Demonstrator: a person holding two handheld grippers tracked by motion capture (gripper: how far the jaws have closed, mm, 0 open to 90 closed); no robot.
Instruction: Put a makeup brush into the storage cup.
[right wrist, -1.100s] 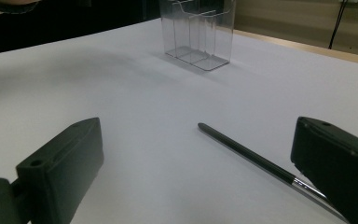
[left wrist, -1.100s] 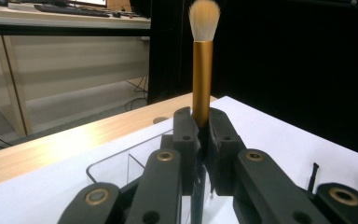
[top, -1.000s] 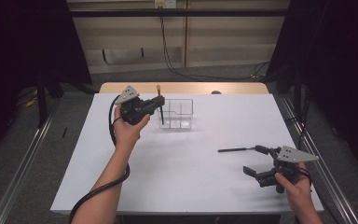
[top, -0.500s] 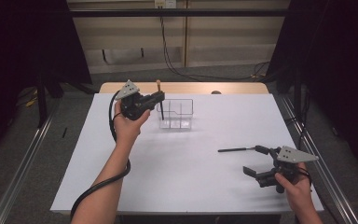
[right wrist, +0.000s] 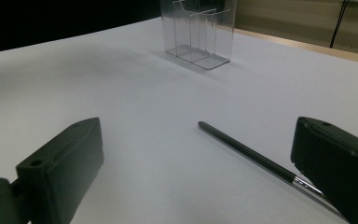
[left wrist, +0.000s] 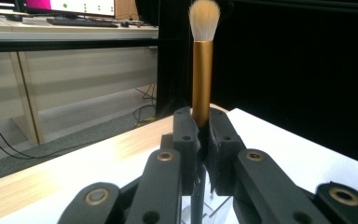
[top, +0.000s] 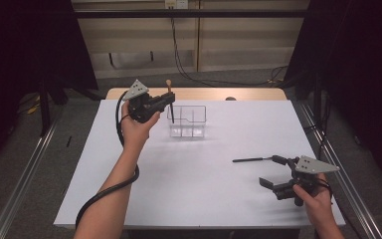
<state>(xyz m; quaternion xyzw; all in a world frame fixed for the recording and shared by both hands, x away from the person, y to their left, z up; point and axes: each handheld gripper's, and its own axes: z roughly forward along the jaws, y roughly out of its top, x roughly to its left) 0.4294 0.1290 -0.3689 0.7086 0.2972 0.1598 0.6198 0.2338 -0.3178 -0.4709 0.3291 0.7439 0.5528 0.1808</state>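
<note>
Brush handle's lower end hidden behind gripper jaws

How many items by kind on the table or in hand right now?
Brushes: 2 (gold-handled brush clamped in left gripper; dark-handled brush lying by right gripper)
Clear organizers: 1
Grippers: 2
Total: 5

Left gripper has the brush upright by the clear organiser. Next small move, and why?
Probably lower it straight down. The left gripper is clamped on the gold-handled makeup brush with pale bristles, which stands upright, bristles up, its dark lower end at the left compartment of the clear plastic organiser. It looks lined up, so easing down before opening seems the safest step.
</note>
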